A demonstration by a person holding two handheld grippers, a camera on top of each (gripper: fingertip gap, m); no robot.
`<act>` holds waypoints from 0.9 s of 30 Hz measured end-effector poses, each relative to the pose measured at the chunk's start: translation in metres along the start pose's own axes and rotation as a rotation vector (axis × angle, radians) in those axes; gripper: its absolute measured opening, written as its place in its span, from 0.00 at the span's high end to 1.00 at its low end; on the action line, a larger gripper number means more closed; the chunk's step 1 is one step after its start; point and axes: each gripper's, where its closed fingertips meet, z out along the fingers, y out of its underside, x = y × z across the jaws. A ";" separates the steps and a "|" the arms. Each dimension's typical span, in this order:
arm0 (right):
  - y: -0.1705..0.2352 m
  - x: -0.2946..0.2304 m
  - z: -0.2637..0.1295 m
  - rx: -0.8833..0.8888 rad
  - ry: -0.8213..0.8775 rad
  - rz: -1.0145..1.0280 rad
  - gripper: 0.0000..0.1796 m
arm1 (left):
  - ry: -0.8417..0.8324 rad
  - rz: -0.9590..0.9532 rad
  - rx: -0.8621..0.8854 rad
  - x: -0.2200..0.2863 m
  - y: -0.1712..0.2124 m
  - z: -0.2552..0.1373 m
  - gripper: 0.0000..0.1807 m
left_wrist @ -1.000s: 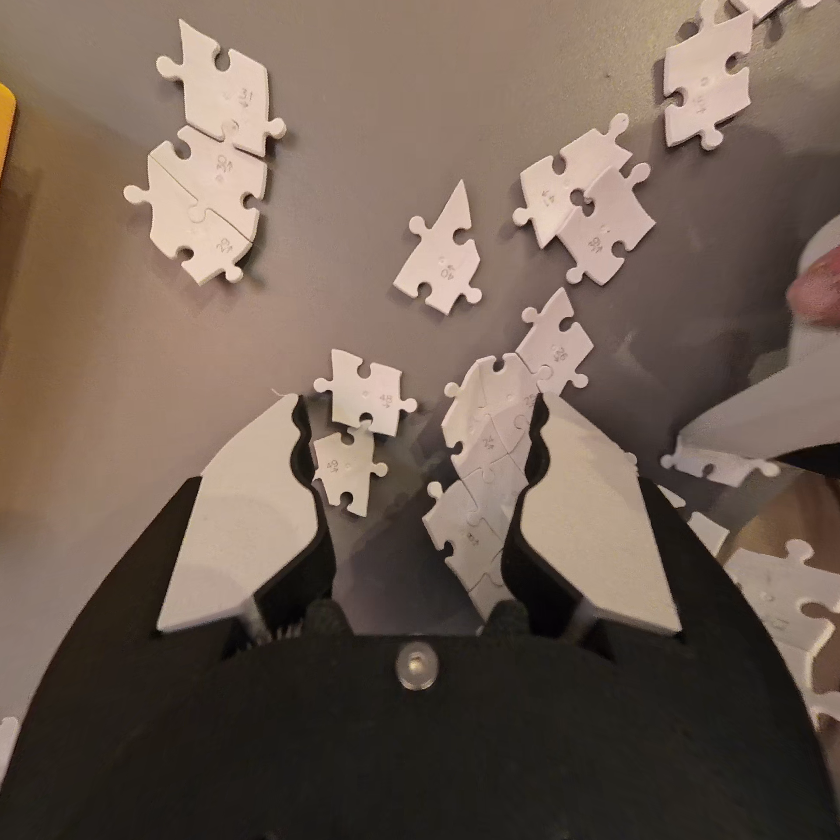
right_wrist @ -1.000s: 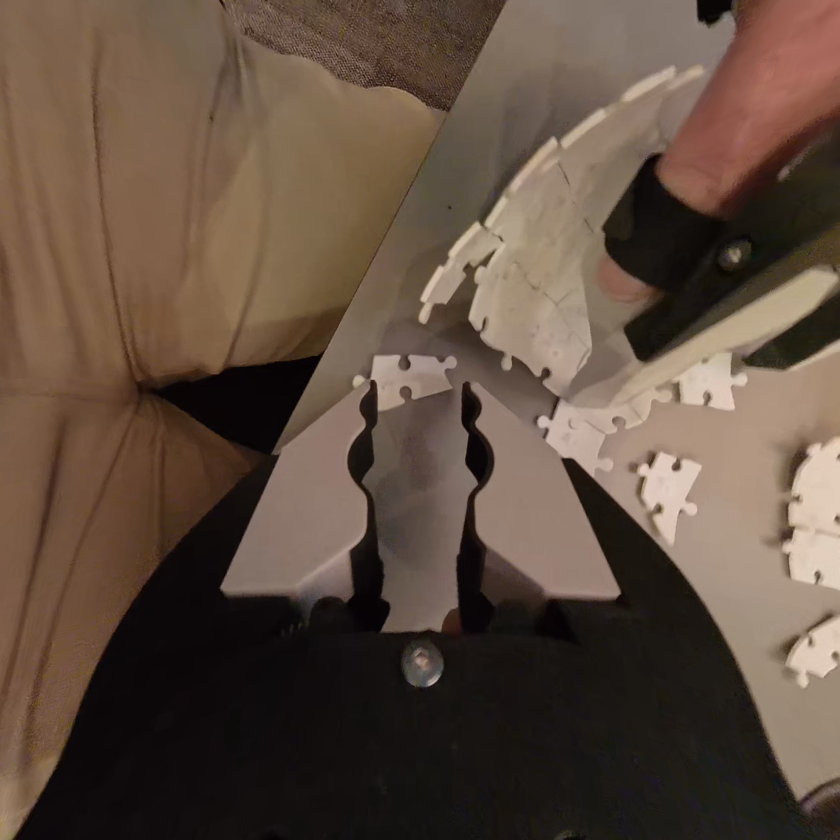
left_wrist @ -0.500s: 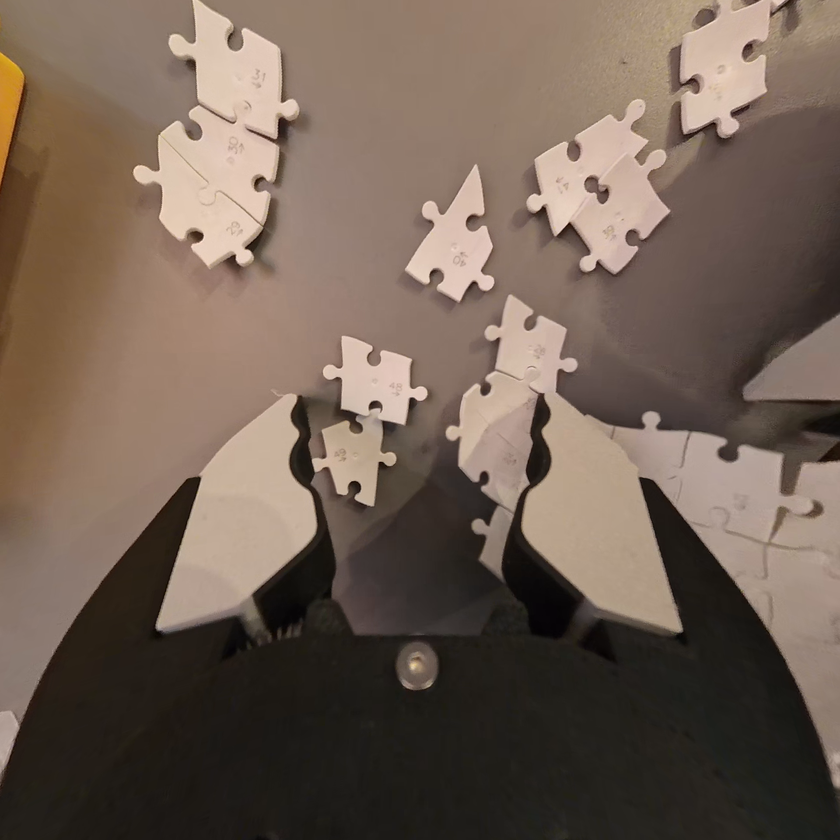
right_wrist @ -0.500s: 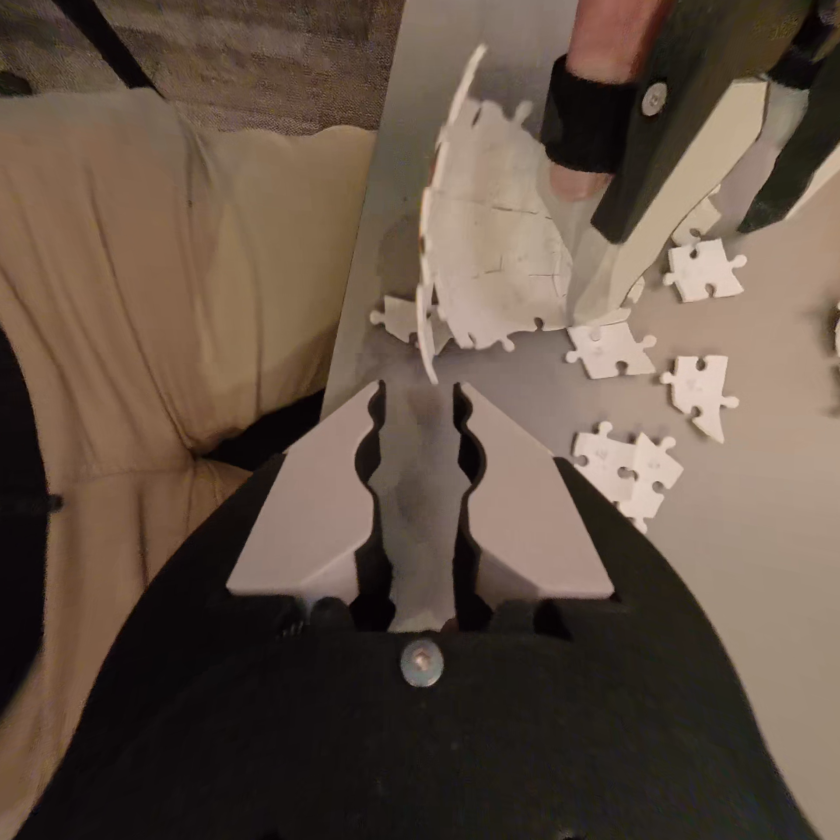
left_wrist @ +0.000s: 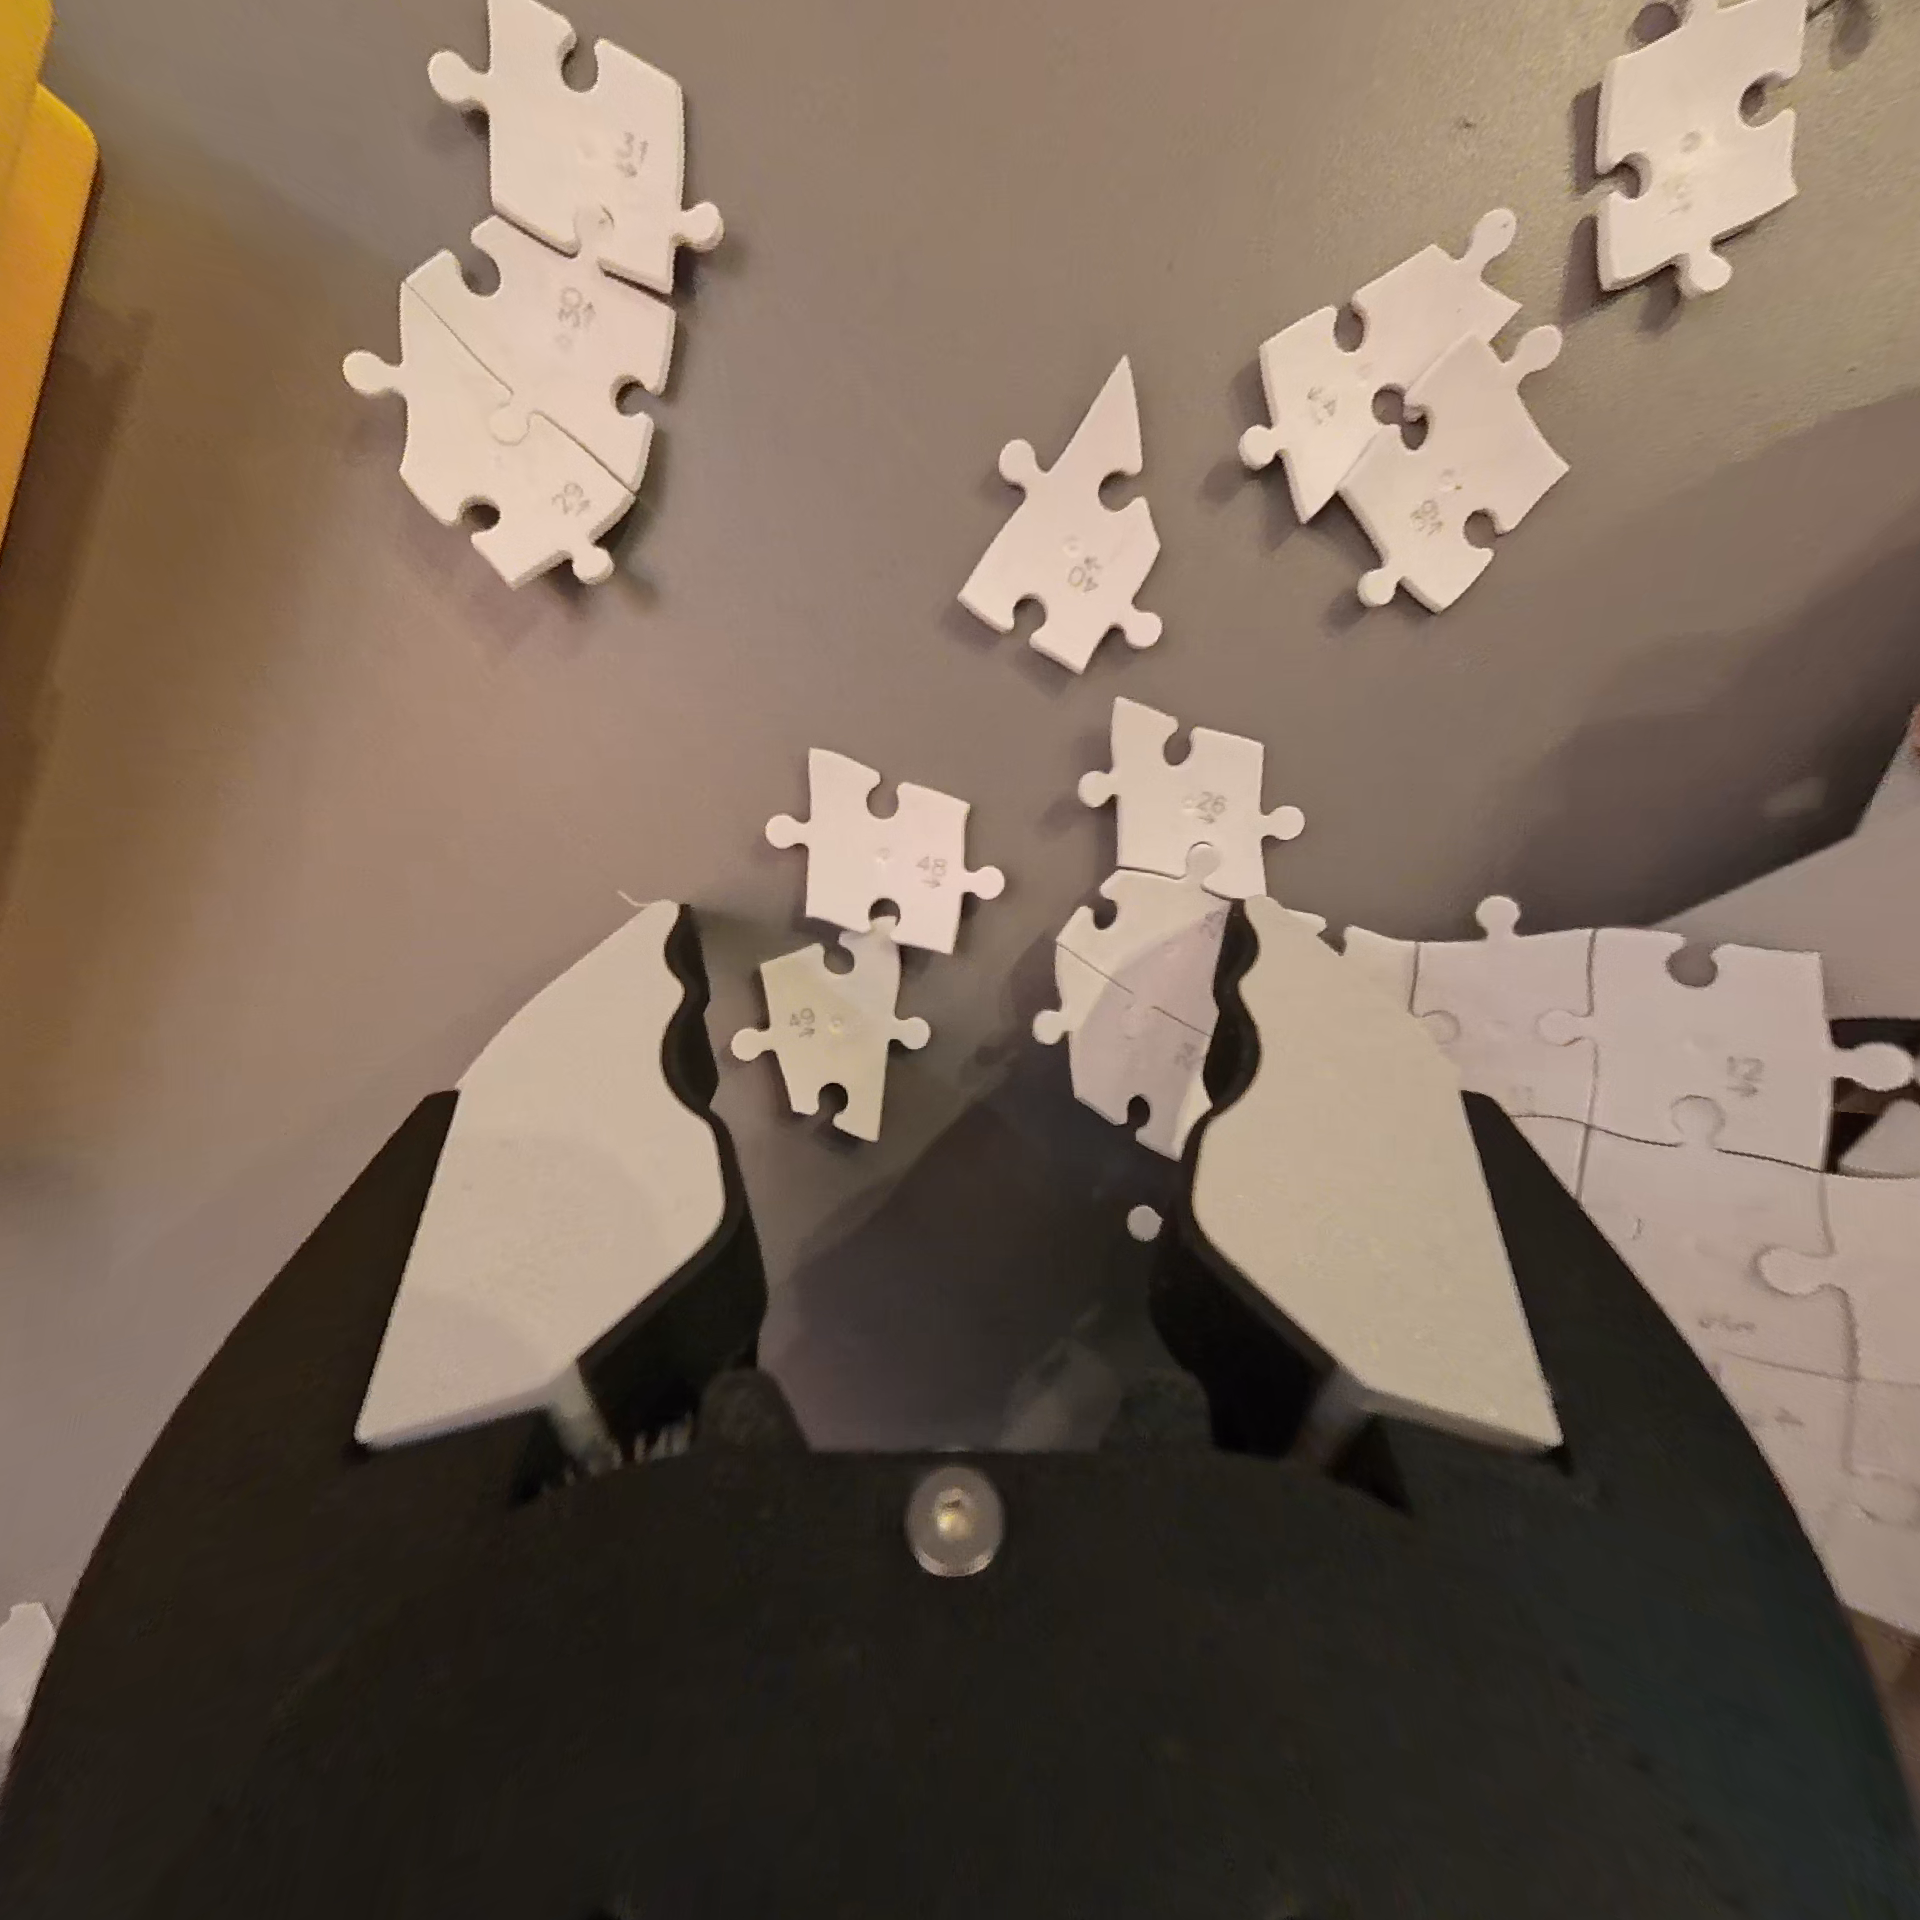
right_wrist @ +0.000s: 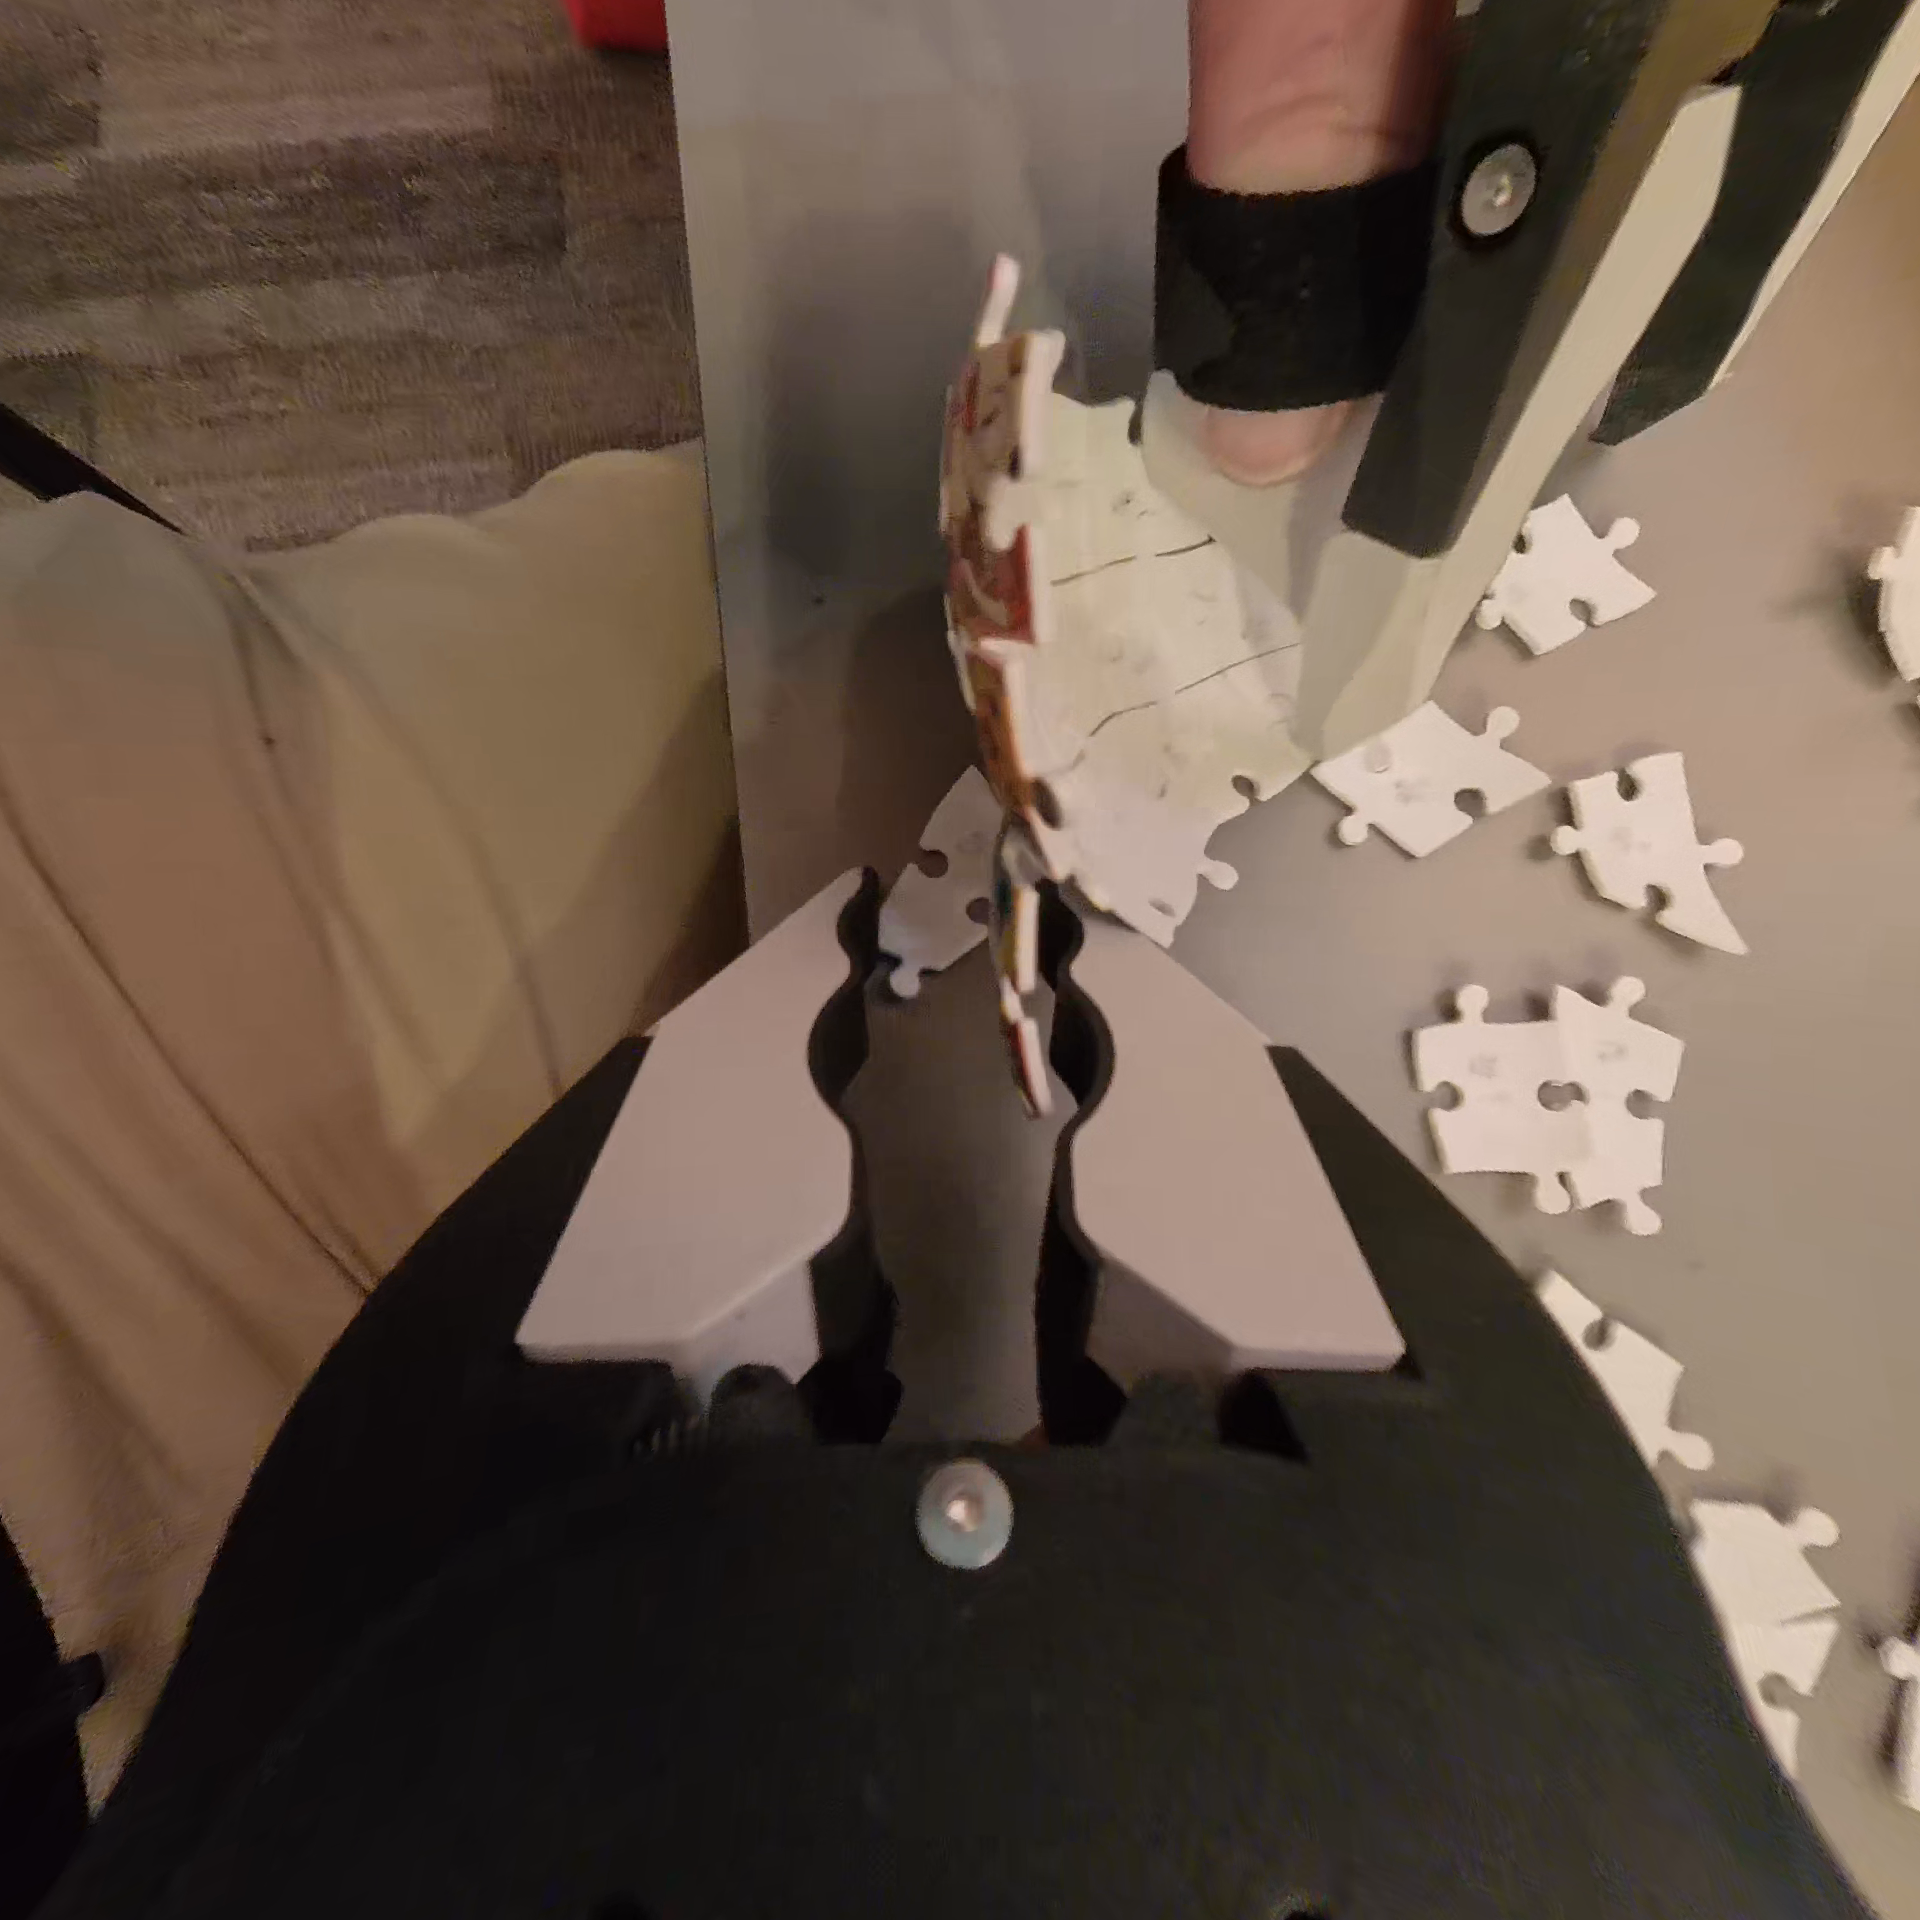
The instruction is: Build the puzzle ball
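Observation:
A partly built puzzle ball shell (right_wrist: 1132, 665) stands on edge on the grey table (right_wrist: 831, 312), white inner side to the right and printed side to the left. My right gripper (right_wrist: 961, 899) is open, and the shell's lower edge sits between its jaws, close to the right one. My left gripper (left_wrist: 956, 925) is open. One of its fingers (right_wrist: 1382, 623) leans on the shell's inner side. The shell (left_wrist: 1662, 1081) shows behind that finger in the left wrist view. Loose white pieces (left_wrist: 883, 842) lie ahead of the left gripper, one pointed (left_wrist: 1070, 551).
A joined trio (left_wrist: 530, 416), a pair (left_wrist: 1403, 468) and a single piece (left_wrist: 1694, 135) lie farther off. More pieces (right_wrist: 1548, 1091) lie right of my right gripper. The table edge (right_wrist: 717, 727) meets beige fabric (right_wrist: 312, 831). A yellow object (left_wrist: 31, 260) sits far left.
The shell has tipped from leaning to standing upright on edge. My right gripper has moved up to it, so the shell's lower edge now lies between its jaws. The left gripper shifted slightly.

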 end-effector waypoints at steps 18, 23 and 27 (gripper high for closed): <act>0.037 0.029 -0.037 -0.071 -0.103 -0.026 0.89 | 0.010 0.014 0.015 0.000 -0.001 0.001 0.48; 0.018 0.049 -0.048 -0.014 -0.138 -0.141 0.89 | 0.013 0.036 0.005 0.000 -0.002 0.001 0.49; -0.001 0.061 -0.038 -0.006 -0.201 -0.306 0.89 | 0.018 0.047 -0.006 0.001 -0.003 0.001 0.49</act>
